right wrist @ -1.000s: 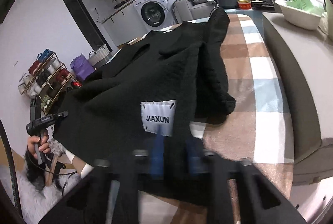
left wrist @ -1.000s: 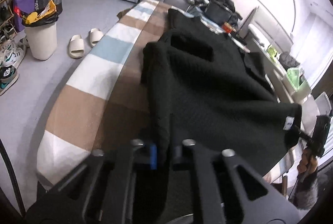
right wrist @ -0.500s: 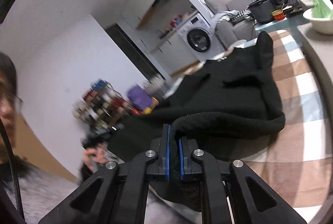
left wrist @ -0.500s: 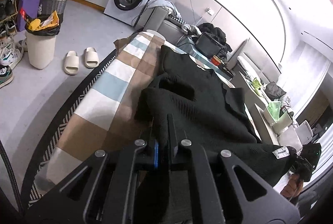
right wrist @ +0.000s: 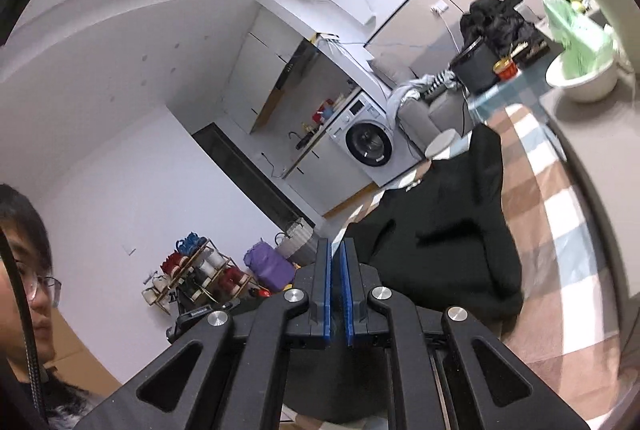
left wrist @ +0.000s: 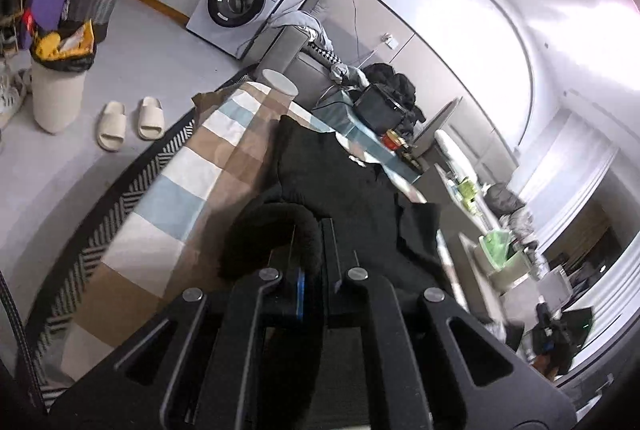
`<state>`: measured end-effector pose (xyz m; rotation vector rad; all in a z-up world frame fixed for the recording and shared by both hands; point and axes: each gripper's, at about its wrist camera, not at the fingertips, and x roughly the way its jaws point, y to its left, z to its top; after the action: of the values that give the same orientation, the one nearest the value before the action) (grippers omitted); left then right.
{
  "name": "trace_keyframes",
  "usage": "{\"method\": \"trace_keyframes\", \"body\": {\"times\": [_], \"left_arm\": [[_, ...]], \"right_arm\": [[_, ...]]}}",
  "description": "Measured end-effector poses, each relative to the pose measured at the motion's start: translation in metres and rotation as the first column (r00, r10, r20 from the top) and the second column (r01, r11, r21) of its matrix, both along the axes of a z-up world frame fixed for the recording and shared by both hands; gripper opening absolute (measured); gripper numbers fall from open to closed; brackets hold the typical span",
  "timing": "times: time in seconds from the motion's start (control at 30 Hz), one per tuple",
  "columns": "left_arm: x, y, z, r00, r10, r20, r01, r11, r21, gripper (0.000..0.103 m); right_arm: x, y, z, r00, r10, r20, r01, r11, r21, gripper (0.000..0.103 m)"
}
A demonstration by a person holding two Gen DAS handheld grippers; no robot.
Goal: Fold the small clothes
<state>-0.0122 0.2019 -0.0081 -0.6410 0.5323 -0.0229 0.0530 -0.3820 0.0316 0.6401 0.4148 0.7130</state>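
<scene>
Sweater (left wrist: 340,186), black knit, lies on the checked blanket (left wrist: 176,186) in brown, white and pale blue, spread across the surface ahead of both tongs. In my left wrist view its near edge curls up into a thick roll and runs between the fingers of the left gripper (left wrist: 316,250); I see the tongs pinching that black fabric, blue pad visible on one side, cloth filling the gap. The rest of the garment stretches away toward the far end, one sleeve or side flap folded over at the right.

My right wrist view: right gripper (right wrist: 336,262) is raised and tilted, blue pads (right wrist: 323,294) nearly pressed together with only a thin slit. Black cloth sits below and behind the fingers, but I cannot tell whether any of it is caught in that slit. The sweater (right wrist: 448,238) shows to the right on the same blanket (right wrist: 560,214), bunched, one long edge pointing toward the far end.

Around: washing machine (left wrist: 240,6), pair of cream slippers (left wrist: 132,122) on the floor, white bin (left wrist: 56,90) with yellow contents, shoe rack (right wrist: 196,278), person's face (right wrist: 28,278) at left edge.
</scene>
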Motion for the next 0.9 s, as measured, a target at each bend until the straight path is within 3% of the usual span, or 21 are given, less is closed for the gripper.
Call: {"method": "trace_keyframes", "body": {"times": [0.1,0.17,0.23,0.33,0.4,0.47,0.53,0.67,0.9], "left_arm": [[-0.003,-0.002,-0.007,0.999,0.013,-0.046,-0.011,0.999,0.038,0.003],[-0.006,-0.001,-0.016,0.996,0.024,-0.081,-0.019,0.998,0.065,0.003],[-0.009,0.000,-0.025,0.994,0.029,-0.106,-0.021,0.997,0.074,0.003],[-0.013,0.000,-0.035,0.991,0.032,-0.132,-0.021,0.996,0.091,0.007],[-0.015,0.000,-0.042,0.986,0.040,-0.160,-0.024,0.994,0.103,0.017],[-0.018,0.000,-0.047,0.984,0.033,-0.172,-0.017,0.995,0.094,0.042],[-0.019,0.000,-0.051,0.983,0.022,-0.182,-0.004,0.995,0.103,0.052],[-0.022,-0.003,-0.056,0.976,0.030,-0.213,0.004,0.988,0.157,0.060],[-0.021,-0.004,-0.073,0.961,-0.006,-0.276,0.053,0.985,0.162,0.062]], "right_arm": [[0.003,0.010,-0.005,0.995,-0.066,-0.071,0.048,0.973,-0.224,0.015],[0.013,0.020,-0.018,0.983,-0.081,-0.163,0.019,0.937,-0.348,0.033],[0.018,0.030,-0.036,0.969,-0.062,-0.238,-0.046,0.905,-0.422,0.039],[0.018,0.034,-0.057,0.944,-0.014,-0.330,-0.131,0.901,-0.413,0.040],[0.015,0.029,-0.068,0.914,0.071,-0.400,-0.209,0.927,-0.313,0.042],[0.013,0.024,-0.077,0.884,0.173,-0.434,-0.274,0.944,-0.182,0.050],[0.006,0.020,-0.082,0.871,0.219,-0.440,-0.301,0.945,-0.125,0.060],[-0.004,0.029,-0.086,0.857,0.209,-0.471,-0.337,0.919,-0.206,0.061],[-0.009,0.061,-0.095,0.859,0.230,-0.458,-0.399,0.860,-0.317,0.061]]}}
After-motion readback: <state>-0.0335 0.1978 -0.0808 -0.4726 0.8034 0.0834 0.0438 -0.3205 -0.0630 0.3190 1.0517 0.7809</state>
